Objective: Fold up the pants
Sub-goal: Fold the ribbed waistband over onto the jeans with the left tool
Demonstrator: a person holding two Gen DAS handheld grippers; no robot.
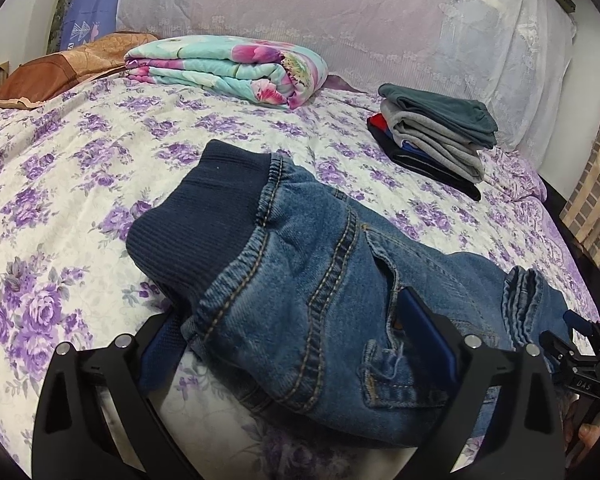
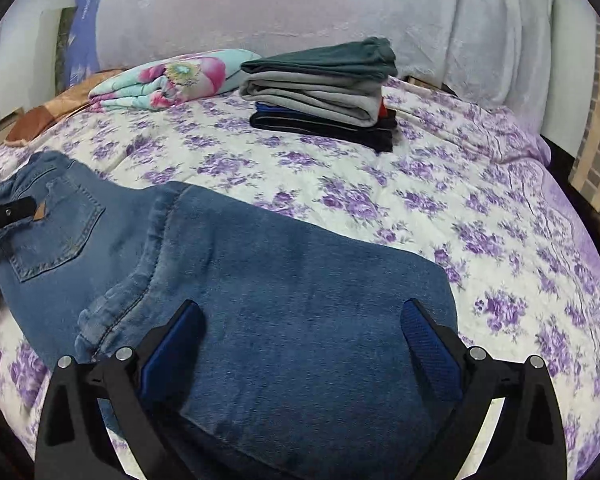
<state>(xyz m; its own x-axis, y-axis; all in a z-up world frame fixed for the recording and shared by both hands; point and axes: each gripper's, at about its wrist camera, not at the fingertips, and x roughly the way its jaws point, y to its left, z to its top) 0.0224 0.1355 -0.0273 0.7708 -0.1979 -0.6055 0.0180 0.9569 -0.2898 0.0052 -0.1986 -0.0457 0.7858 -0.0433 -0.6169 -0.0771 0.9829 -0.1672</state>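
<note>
Left wrist view is basically all denim: the jeans (image 1: 320, 280) lie on the bedspread (image 1: 80, 184) with the purple flowers, and the navy ribbed waistband (image 1: 196, 216) is bunched up on the near left of the garment. The left gripper (image 1: 296, 344) has its fingers spread wide, one blue pad tucked under the waistband edge and the other poking up through the fabric beside the pocket, so the waist end of the jeans is draped between them, not pinched. Off at the right edge you can just see the right gripper (image 1: 580, 344) near the rolled hem of a leg.

Right wrist view shows the leg end. The jeans (image 2: 260, 280) are laid across the near part of the bed (looks like one leg is on top of the other, though I can't tell for sure), with the back pocket (image 2: 56, 224) off to the left. The right gripper (image 2: 300, 336) is open too, both blue pads resting down on the denim with a wide stretch of flat fabric between them. The tip of the left gripper (image 2: 8, 212) peeks in at the left edge, by that pocket.

Further back on the bed there's a stack of folded clothes (image 2: 324, 92), teal on top, grey under it, dark stuff at the bottom. To its left sits a folded floral quilt (image 2: 172, 80), and a brown pillow (image 1: 68, 68) at the far left. A pale lace cover (image 1: 340, 16) hangs behind everything.
</note>
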